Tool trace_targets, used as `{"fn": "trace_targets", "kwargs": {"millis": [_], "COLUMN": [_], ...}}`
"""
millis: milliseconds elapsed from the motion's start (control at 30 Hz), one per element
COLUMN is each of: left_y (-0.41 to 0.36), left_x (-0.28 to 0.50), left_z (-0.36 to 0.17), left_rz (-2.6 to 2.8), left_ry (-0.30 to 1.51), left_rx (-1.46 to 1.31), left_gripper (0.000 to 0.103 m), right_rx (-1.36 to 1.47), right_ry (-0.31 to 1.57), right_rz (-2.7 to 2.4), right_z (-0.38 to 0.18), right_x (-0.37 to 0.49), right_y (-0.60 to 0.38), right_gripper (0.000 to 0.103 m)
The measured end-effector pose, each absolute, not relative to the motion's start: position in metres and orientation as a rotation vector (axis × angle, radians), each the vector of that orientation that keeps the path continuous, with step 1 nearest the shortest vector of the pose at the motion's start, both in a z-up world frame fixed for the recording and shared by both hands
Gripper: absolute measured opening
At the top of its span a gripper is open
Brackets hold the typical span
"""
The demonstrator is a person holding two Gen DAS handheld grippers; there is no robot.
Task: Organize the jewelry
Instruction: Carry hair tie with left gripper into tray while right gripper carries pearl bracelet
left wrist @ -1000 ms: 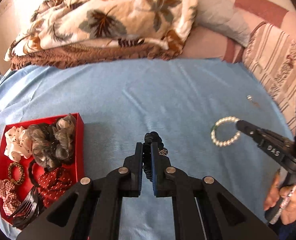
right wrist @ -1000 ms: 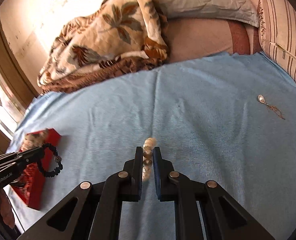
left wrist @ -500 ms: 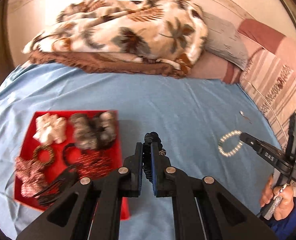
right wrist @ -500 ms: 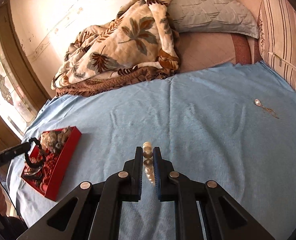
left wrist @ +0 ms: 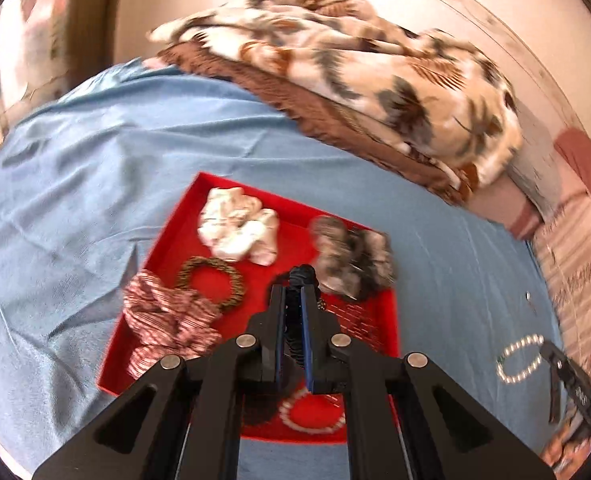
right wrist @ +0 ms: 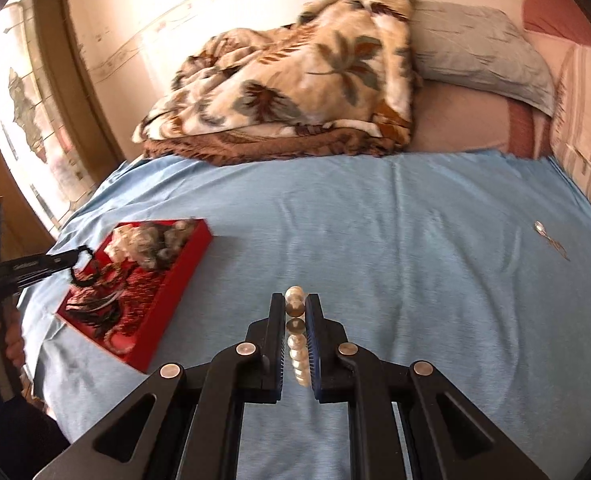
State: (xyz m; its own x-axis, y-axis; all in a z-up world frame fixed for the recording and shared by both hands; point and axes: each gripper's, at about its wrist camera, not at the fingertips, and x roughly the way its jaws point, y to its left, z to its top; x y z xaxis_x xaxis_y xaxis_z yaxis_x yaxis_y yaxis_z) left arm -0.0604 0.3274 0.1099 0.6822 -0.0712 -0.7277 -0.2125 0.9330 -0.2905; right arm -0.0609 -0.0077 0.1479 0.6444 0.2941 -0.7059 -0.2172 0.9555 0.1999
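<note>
My left gripper (left wrist: pixel 293 296) is shut on a black bead bracelet (left wrist: pixel 300 276) and holds it above the red tray (left wrist: pixel 177 232), which lies on the blue sheet. My right gripper (right wrist: pixel 295 304) is shut on a white pearl bracelet (right wrist: pixel 295 344) and holds it above the sheet, right of the tray (right wrist: pixel 183 268). The pearl bracelet also shows at the right edge of the left wrist view (left wrist: pixel 520 358). The left gripper with the black bracelet (right wrist: pixel 80 266) shows at the left of the right wrist view, over the tray.
The tray holds a white scrunchie (left wrist: pixel 237 232), a grey scrunchie (left wrist: pixel 351 256), a checked red scrunchie (left wrist: pixel 167 316), a brown hair tie (left wrist: pixel 211 280) and a pearl bracelet (left wrist: pixel 309 416). A small pendant (right wrist: pixel 545 232) lies on the sheet at the right. A leaf-print blanket (right wrist: pixel 291 76) and pillows lie behind.
My left gripper has carried the black bracelet leftward from the open sheet to above the red tray. My right gripper still holds the pearl bracelet and has risen slightly.
</note>
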Motion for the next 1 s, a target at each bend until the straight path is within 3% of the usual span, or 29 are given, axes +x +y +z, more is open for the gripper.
{"fn": "trace_targets", "kwargs": {"millis": [667,1000], "left_y": [0.416,0.451], "left_x": [-0.018,-0.008], "left_z": [0.07,0.051], "left_rz": [0.037,0.123], "left_ry": [0.812,0.814], "left_rx": [-0.697,-0.767], "left_gripper": [0.007,0.007], "right_rx": [0.032,-0.021], "right_ry": [0.884,0.949], "right_rz": [0.524,0.543], "right_z": [0.177,0.15], "right_x": [-0.002,0.055], "right_y": [0.197,0.288], "right_gripper": [0.011,0.011]}}
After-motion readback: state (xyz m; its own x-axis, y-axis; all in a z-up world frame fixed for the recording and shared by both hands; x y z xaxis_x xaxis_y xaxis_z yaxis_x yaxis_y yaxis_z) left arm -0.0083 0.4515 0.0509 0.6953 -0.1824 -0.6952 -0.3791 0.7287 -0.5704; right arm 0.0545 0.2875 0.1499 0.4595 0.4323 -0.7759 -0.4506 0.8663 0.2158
